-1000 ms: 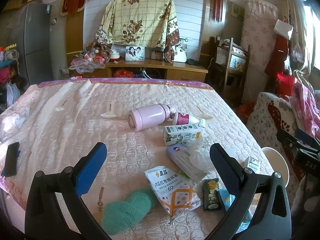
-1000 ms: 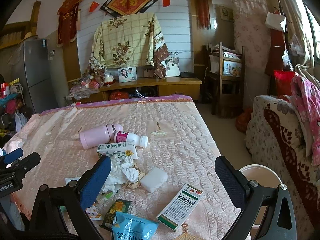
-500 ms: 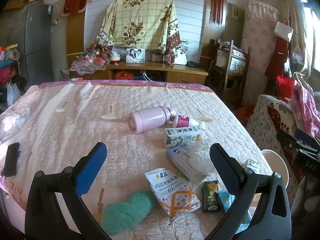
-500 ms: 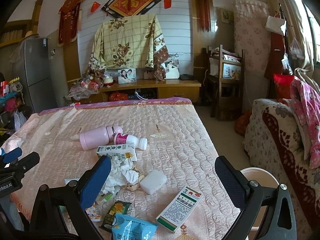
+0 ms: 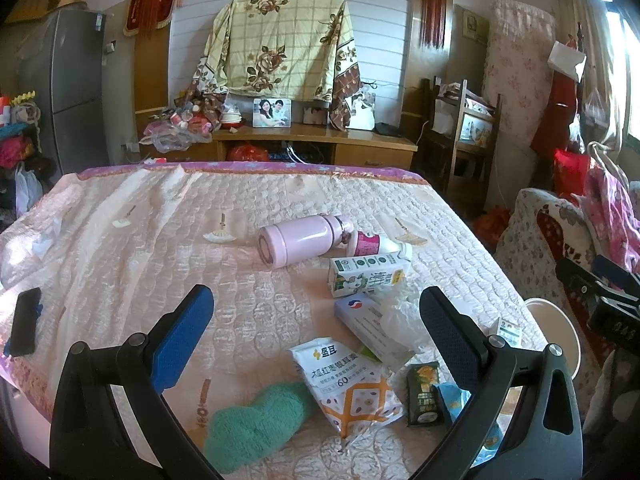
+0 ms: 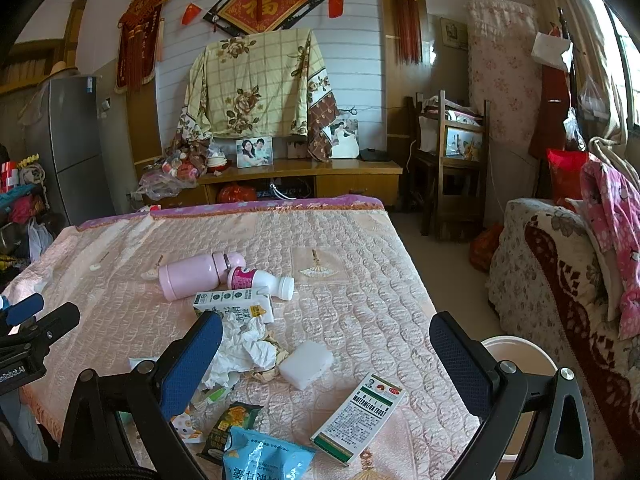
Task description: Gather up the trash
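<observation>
Left wrist view: the left claw [image 5: 314, 320] hangs released above the bed [image 5: 120, 248], its blue pads wide apart with nothing between them. At 9 o'clock a black phone [image 5: 24, 322] lies near the bed's edge. At 6 o'clock sits a green fluffy cloth [image 5: 256, 420], touching a white snack packet [image 5: 346, 386] to its right. Toward 12 o'clock a pink flask [image 5: 300, 240] lies on its side, with a white bottle [image 5: 376, 245] and a milk carton [image 5: 366, 276] just beside it. At 3 o'clock a white bin [image 5: 558, 336] stands beside the bed.

Right wrist view: the right claw [image 6: 326, 354] is likewise released and empty. Crumpled tissue [image 6: 244, 350] lies at 9 o'clock from centre, a white block [image 6: 306, 364] just right of it, a blue wrapper [image 6: 264, 458] at 6 o'clock, and a green-and-white box [image 6: 358, 416] at 5 o'clock.
</observation>
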`<action>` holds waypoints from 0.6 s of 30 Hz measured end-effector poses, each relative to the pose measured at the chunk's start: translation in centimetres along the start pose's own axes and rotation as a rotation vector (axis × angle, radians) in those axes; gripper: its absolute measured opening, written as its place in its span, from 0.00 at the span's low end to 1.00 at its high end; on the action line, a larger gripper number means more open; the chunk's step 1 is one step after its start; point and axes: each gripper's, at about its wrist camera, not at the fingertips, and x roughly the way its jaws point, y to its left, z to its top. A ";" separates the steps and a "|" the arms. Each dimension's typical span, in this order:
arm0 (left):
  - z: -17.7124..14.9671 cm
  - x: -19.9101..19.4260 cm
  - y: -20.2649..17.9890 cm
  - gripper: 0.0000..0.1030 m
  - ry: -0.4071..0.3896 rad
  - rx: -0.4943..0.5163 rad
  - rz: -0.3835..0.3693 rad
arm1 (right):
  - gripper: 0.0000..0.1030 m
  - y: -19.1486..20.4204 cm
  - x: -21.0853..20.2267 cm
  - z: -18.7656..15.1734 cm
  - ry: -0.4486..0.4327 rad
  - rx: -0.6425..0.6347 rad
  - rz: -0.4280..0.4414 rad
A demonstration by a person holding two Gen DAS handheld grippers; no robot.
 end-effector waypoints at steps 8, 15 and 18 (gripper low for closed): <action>0.1 0.0 0.1 0.99 -0.002 -0.002 -0.002 | 1.00 0.0 0.0 0.0 -0.001 -0.001 -0.001; 0.0 0.0 0.0 0.99 -0.003 -0.002 -0.001 | 1.00 0.2 0.1 0.0 0.001 -0.001 -0.002; 0.0 0.0 0.0 0.99 -0.003 -0.001 0.001 | 1.00 0.0 0.0 -0.1 -0.001 -0.001 -0.001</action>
